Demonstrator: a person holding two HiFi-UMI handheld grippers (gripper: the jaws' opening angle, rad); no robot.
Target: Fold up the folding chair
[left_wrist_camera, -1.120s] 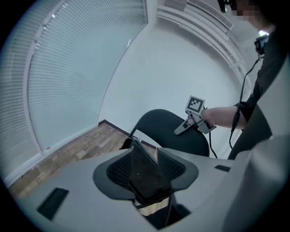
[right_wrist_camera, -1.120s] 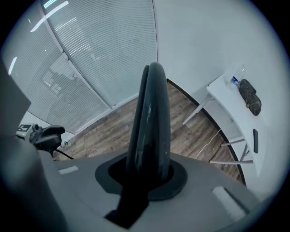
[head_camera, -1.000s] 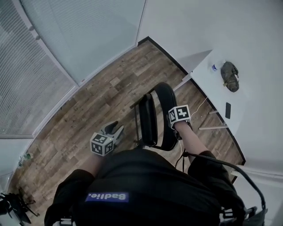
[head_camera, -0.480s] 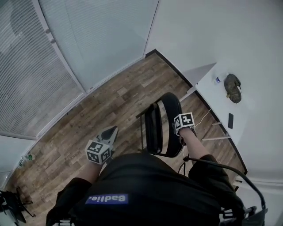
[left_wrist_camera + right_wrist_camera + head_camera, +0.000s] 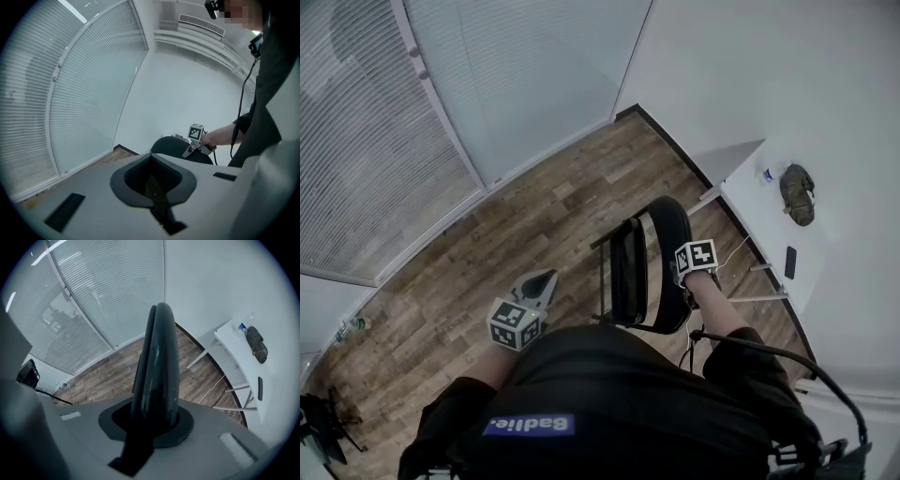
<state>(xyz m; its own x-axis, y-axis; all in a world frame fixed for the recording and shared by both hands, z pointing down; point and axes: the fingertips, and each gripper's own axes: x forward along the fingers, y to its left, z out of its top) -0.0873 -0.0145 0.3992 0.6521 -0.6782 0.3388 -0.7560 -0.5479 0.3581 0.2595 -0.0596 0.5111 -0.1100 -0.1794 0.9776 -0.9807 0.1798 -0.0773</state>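
The black folding chair (image 5: pixel 630 272) stands on the wood floor in front of me, its seat swung up close beside the backrest (image 5: pixel 667 246). My right gripper (image 5: pixel 682 281) points down and is shut on the backrest's top edge (image 5: pixel 157 352), which fills the gap between its jaws. My left gripper (image 5: pixel 544 279) hangs in the air left of the chair, apart from it. Its jaws have just closed and hold nothing. From the left gripper view I see the chair (image 5: pixel 171 146) and the right gripper (image 5: pixel 192 150) beyond my shut left gripper (image 5: pixel 151 182).
A white table (image 5: pixel 759 234) stands to the right of the chair against the wall, with a dark bag (image 5: pixel 797 194), a small bottle (image 5: pixel 767 174) and a phone (image 5: pixel 790 262) on it. Glass walls with blinds (image 5: pixel 384 141) run along the left and far side.
The left gripper's jaws went from open to shut with nothing in them, and that gripper rose a little. The right gripper kept its hold on the backrest.
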